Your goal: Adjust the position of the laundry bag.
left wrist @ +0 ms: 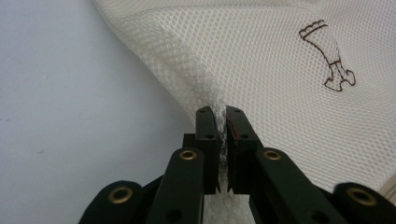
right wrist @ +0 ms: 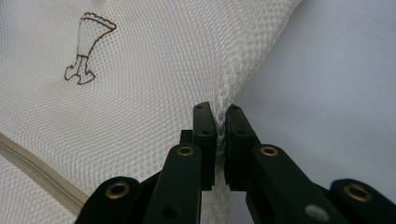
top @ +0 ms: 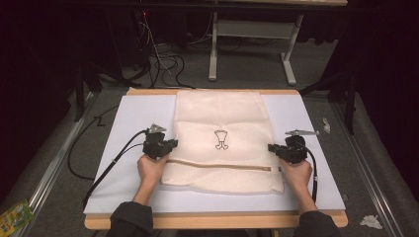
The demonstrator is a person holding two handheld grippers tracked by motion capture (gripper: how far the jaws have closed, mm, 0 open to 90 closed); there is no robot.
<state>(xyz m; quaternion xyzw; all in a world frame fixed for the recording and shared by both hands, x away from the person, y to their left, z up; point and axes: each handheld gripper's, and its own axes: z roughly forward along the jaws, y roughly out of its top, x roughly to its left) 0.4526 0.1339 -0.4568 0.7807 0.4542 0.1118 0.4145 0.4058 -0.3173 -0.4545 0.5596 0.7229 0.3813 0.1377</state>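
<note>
Both claws clamped: left claw (left wrist: pixel 219 140), right claw (right wrist: pixel 219 140) pinch mesh bag (top: pixel 222 123).

I see a cream mesh laundry bag (top: pixel 222 118) lying flat along the worktop's middle, reaching its far edge. Its near part is folded over, a zipper band (top: pixel 217 164) crossing it, a small brown emblem (top: pixel 221 138) at centre.

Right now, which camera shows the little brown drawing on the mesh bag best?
The left gripper view: the brown drawing is large, sharp and whole on the mesh bag. The right gripper view shows the drawing clearly too, but darker. The high view shows it upright but tiny.
</note>
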